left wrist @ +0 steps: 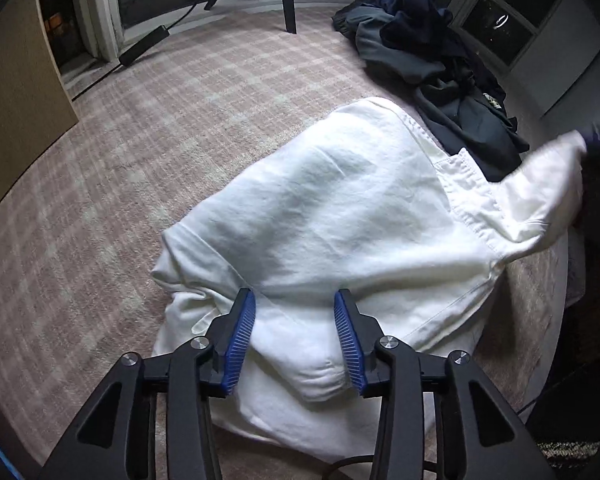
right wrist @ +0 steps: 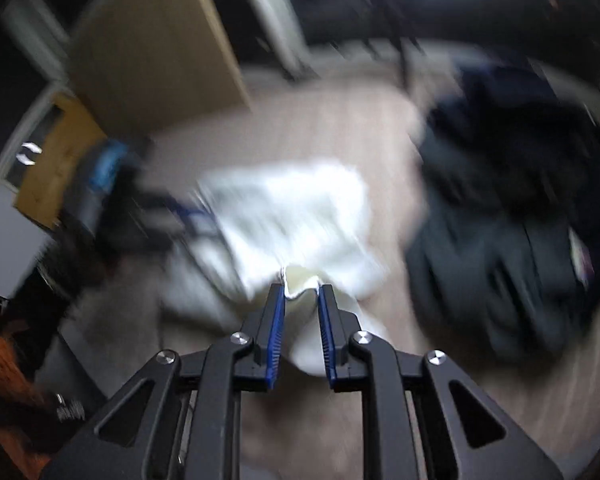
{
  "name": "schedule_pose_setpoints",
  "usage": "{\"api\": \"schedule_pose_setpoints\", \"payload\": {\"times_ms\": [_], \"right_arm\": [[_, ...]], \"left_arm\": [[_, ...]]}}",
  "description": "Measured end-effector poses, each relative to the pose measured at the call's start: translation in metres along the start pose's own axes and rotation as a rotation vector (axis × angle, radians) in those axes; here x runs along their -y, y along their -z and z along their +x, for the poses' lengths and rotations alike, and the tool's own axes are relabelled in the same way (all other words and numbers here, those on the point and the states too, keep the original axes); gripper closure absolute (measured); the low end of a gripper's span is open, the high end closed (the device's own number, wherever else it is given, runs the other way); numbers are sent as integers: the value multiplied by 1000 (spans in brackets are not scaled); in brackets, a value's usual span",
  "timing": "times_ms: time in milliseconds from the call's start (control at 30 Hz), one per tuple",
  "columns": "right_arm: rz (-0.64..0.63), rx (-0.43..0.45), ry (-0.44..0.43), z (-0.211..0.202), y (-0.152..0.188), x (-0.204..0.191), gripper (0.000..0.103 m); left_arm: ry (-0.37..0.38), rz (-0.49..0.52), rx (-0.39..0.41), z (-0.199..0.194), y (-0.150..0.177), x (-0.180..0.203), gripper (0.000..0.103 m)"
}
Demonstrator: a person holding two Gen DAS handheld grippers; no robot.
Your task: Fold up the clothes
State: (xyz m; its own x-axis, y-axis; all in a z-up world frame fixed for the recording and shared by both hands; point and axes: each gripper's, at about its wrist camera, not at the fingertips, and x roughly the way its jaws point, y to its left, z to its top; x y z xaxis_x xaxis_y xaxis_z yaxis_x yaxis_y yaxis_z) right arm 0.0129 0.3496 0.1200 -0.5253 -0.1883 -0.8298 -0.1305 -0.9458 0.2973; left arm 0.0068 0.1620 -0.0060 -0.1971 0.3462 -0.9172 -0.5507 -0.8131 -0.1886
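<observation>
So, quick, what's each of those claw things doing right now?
Left gripper: open over the white shirt, gripping nothing.
Right gripper: closed on a fold of the white shirt.

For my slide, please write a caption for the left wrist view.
Left gripper open over a white shirt on a checked carpet, dark clothes piled behind.

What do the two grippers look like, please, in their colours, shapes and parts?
Both look alike. The left gripper has black, matte linkage arms with triangular cut-outs and round silver pivot caps, and its fingers carry blue, finely ribbed pads. The right gripper shows the same black frame, silver caps and blue ribbed pads, though that picture is blurred. No cables or markings on them are clear.
</observation>
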Motion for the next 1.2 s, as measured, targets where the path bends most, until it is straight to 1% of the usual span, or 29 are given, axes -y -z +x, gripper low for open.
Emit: {"api": "schedule_pose_setpoints", "payload": {"times_ms": [33,67,133,167,267,367,400,433,467,500,533,567,600,667,700,767,833,867,933,1033,1067,1133,1167,1200], "right_arm": [[0,-11,-4,14,-11,-6,86],[4,-32,-25,22,-19,-8,86],[8,-64,-105,24,-20,-7,86],[5,-101,-116,26,-13,-5,86],[-13,-268,-62,36,23,4,88],[-43,-458,50,36,74,26,88],[-47,-502,98,34,88,34,88],[-33,-514,142,28,94,44,88],[8,-494,160,19,93,53,88],[59,-437,146,10,86,60,88],[106,-365,117,1,76,67,85],[147,-284,87,-5,64,71,78],[170,-203,51,-7,52,74,73],[168,-74,-45,5,28,77,43],[169,-51,-58,18,19,80,40],[180,-56,-45,47,7,89,39],[176,-97,-25,74,1,99,39],[170,-108,-37,84,0,103,39],[154,-118,-93,93,0,110,39],[95,-135,-205,95,1,100,39],[61,-142,-225,96,0,94,39],[-31,-170,-200,100,-3,80,40],[-64,-188,-196,102,-4,75,54],[-80,-208,-207,103,-4,71,72]], "left_arm": [[-4,7,-2,0,0,2,63],[-6,15,-5,0,1,3,63],[0,24,-10,-1,2,4,61],[6,22,-9,0,3,4,61],[22,13,0,2,4,0,61],[31,9,-3,1,1,-2,61],[33,6,-7,-1,-1,-2,62],[36,-4,-10,-6,-3,-4,64],[39,-12,-8,-11,-5,-5,64],[46,-14,12,-20,-9,-3,64],[54,-15,33,-29,-13,-2,64],[63,-14,54,-37,-17,-1,64],[78,2,74,-43,-22,4,64],[76,54,81,-42,-32,17,64],[73,77,81,-41,-37,23,64],[78,98,61,-34,-40,27,64],[95,112,47,-27,-40,28,63],[95,105,28,-20,-39,25,63],[105,75,-27,-3,-33,17,64],[125,54,-44,10,-27,12,64],[130,50,-41,11,-26,11,63],[133,48,-42,12,-25,11,62],[133,48,-43,13,-25,11,62],[133,48,-45,13,-25,11,62]]}}
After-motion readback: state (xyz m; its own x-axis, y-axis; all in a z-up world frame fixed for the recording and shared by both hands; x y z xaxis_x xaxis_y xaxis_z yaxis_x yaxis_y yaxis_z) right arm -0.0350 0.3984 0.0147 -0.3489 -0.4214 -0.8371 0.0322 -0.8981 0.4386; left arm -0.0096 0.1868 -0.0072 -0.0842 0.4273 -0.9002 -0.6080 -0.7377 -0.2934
